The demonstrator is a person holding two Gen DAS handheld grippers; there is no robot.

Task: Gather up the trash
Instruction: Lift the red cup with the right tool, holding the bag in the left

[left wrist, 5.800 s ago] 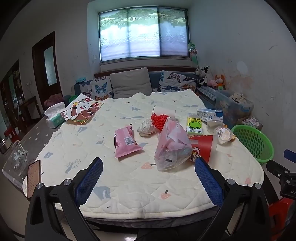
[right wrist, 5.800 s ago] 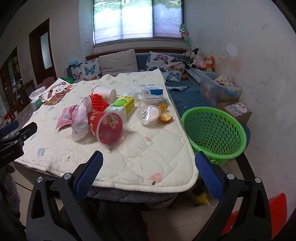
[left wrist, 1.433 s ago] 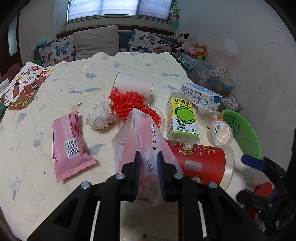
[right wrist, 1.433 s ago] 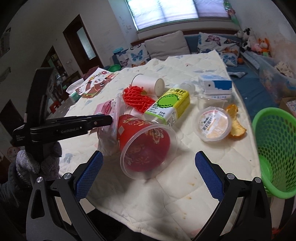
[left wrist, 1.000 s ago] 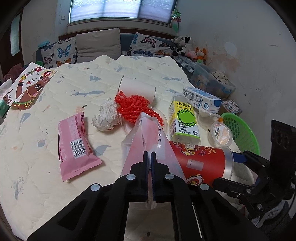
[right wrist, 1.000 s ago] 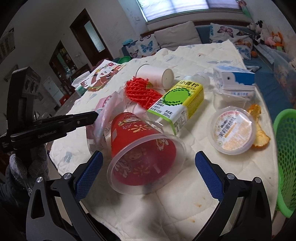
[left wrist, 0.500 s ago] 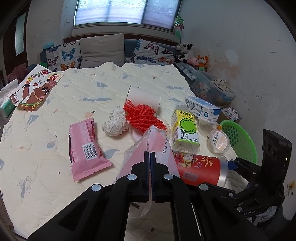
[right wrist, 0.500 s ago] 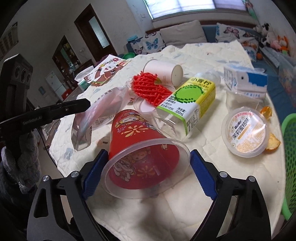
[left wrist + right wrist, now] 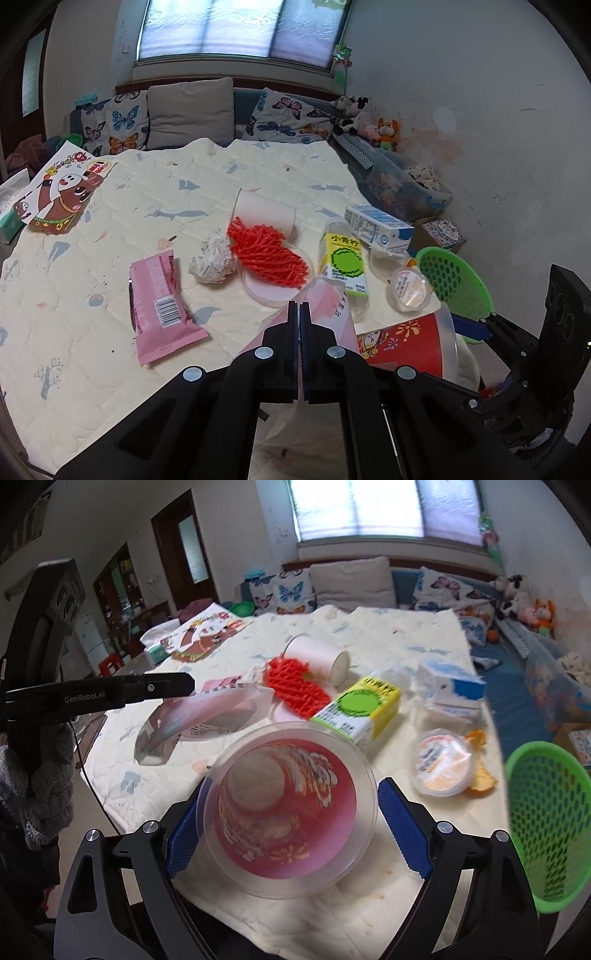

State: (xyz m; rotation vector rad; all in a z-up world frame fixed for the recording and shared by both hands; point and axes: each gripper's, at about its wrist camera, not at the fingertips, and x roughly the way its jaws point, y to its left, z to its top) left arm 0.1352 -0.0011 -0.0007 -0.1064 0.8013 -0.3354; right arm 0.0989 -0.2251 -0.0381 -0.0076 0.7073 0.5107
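The left gripper (image 9: 298, 314) clenches a plastic bag (image 9: 328, 302); the right gripper (image 9: 286, 812) grips the red cup (image 9: 286, 801). Only the right view shows orange peel (image 9: 480, 771) beside the green basket (image 9: 546, 812).

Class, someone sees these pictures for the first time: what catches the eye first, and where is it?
The big red cup, mouth toward the camera, gripped between the right gripper pads at the table's near edge. Beside it, the left gripper pinches a pink plastic bag; a green basket waits right.
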